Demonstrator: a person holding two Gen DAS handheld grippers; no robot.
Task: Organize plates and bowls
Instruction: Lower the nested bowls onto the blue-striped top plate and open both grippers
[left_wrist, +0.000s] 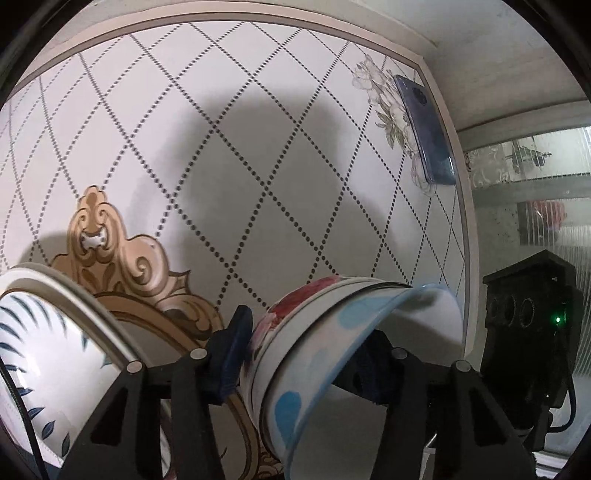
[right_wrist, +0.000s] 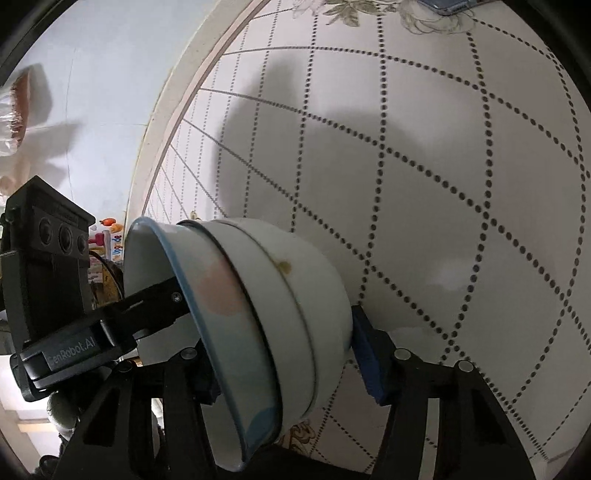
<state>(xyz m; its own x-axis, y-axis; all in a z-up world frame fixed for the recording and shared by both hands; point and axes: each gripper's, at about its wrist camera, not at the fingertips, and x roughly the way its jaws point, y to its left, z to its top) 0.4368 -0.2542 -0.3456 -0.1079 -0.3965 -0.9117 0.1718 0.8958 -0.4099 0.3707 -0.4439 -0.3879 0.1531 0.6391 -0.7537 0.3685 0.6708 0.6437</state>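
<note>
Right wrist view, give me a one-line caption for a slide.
Both grippers' fingers clamp a tilted stack of nested bowls above a diamond-patterned table.

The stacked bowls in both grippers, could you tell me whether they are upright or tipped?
Tipped. The stacked bowls lie on their side, rims near vertical, clamped by the right gripper and left gripper.

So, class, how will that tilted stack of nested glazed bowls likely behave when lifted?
The stack of nested glazed bowls looks hard and glossy, so probably stiff, slippery and breakable. Several bowls together are likely heavy. Tilted on edge between the right gripper and left gripper, bowls might slide apart.
</note>
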